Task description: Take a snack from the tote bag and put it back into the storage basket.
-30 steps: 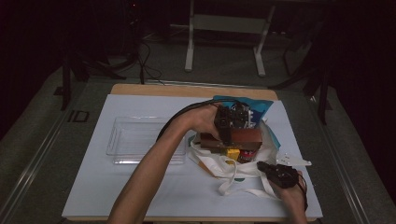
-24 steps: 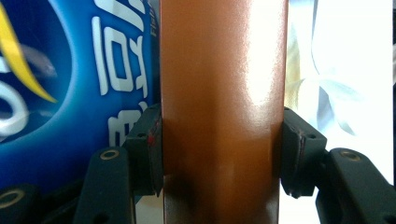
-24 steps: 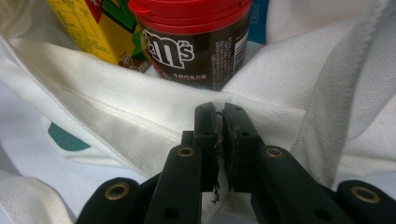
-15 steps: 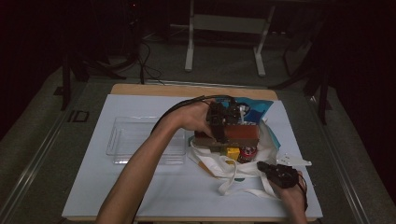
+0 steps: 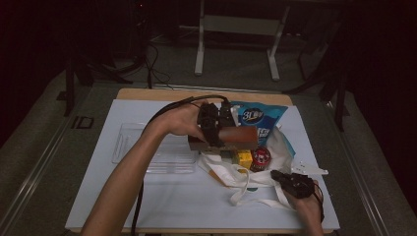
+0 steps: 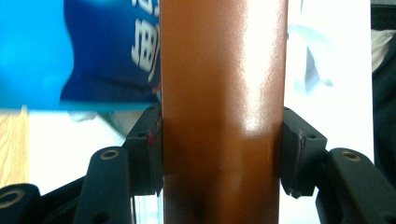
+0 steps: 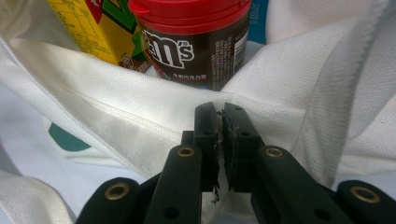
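At counter centre: left gripper clamps brown box above white tote bag. Blue packet at 1 o'clock. Right gripper, at 5 o'clock, pinches bag rim; candy jar, yellow carton inside.

Worktop: wooden board under a pale sheet. Lying directly on it: clear plastic tray at left, white cloth bag at right with straps spread toward the near edge, blue snack packet flat at the far side, just behind the bag.
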Action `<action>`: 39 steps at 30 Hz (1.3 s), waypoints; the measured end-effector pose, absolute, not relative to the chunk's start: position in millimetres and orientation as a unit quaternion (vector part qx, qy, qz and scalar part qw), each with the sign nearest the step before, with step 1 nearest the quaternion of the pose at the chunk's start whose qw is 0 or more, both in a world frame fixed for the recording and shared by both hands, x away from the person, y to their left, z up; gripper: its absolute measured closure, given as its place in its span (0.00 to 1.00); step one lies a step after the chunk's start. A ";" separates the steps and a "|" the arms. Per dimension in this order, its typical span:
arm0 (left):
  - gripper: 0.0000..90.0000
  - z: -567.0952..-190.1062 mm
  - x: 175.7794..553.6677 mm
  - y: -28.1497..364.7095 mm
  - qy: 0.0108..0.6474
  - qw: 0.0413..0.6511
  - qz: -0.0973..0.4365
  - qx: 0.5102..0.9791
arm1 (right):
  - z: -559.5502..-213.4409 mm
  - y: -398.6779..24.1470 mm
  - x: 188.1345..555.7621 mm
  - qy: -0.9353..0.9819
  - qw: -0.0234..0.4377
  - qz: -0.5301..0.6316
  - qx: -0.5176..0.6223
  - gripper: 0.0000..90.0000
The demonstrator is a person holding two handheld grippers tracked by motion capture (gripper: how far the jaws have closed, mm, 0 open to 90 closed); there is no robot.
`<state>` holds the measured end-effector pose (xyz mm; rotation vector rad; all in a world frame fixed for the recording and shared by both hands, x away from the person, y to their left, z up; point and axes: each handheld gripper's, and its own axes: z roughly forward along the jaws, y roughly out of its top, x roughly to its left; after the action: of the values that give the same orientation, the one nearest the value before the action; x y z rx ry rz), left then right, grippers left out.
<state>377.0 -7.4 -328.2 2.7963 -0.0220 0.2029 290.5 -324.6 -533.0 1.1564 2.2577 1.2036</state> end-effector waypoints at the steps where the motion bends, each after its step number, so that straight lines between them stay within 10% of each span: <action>1: 0.48 -327.7 376.9 -3.8 -0.008 0.167 0.073 0.983 | -533.0 -324.5 290.5 0.793 0.166 0.423 0.406 0.94; 39: 0.48 -355.4 354.1 100.3 0.004 0.135 0.102 0.986 | -533.6 -324.8 290.4 0.790 0.165 0.427 0.407 0.94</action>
<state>354.1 100.3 -355.4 2.8564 0.0111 0.2956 290.4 -324.8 -533.6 1.1610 2.2522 1.2156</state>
